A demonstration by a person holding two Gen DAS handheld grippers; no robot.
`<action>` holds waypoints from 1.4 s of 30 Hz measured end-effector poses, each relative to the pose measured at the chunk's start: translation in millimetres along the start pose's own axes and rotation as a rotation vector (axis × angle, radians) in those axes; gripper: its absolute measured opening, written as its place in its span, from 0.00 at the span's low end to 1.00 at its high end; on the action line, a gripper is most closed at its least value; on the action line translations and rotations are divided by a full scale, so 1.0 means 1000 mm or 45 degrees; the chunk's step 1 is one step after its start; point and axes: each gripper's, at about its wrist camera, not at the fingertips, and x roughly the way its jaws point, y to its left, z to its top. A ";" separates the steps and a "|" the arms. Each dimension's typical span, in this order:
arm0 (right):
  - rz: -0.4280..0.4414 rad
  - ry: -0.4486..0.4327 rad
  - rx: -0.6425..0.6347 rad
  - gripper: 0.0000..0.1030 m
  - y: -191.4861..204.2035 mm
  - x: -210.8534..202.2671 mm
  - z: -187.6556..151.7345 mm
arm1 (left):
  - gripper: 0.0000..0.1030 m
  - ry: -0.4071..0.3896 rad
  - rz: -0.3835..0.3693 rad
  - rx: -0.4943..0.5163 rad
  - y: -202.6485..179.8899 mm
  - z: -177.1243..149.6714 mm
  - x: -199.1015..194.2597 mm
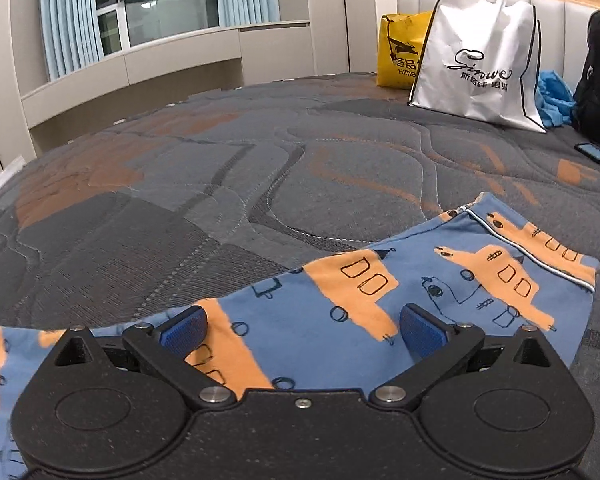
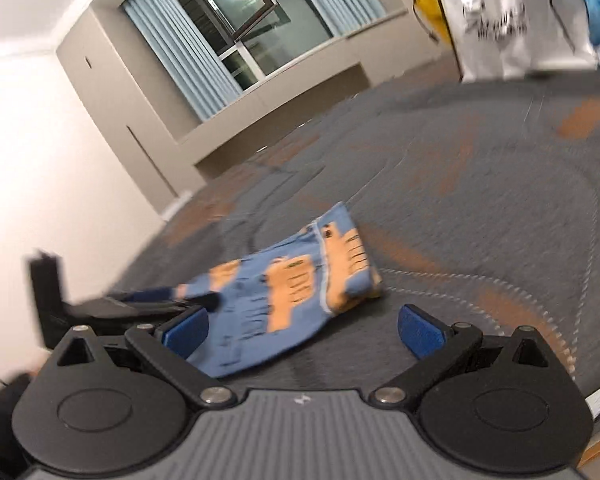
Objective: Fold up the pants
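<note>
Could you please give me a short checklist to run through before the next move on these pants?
1. Left gripper open, nothing pinched: ok; the pads stand wide, with the pants showing between them.
2. Right gripper open and empty: ok.
3. Pants lying on the mattress, not bunched up: ok in the left view; the right view is too blurred to judge creases.
4. Bare mattress beyond the pants: ok.
5. White bag and yellow bag well away from the pants: ok.
6. How many folds are already made: cannot tell.
</note>
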 end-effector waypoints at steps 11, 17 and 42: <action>-0.050 0.102 -0.025 1.00 0.008 0.035 0.016 | 1.00 0.008 -0.061 -0.103 0.012 -0.001 0.007; -0.086 -0.112 0.100 0.88 0.007 0.032 0.003 | 0.99 0.007 -0.073 -0.142 0.018 0.002 0.005; -0.345 -0.210 -0.809 0.17 0.120 0.059 -0.059 | 0.77 0.232 -0.700 -0.551 -0.013 0.052 0.043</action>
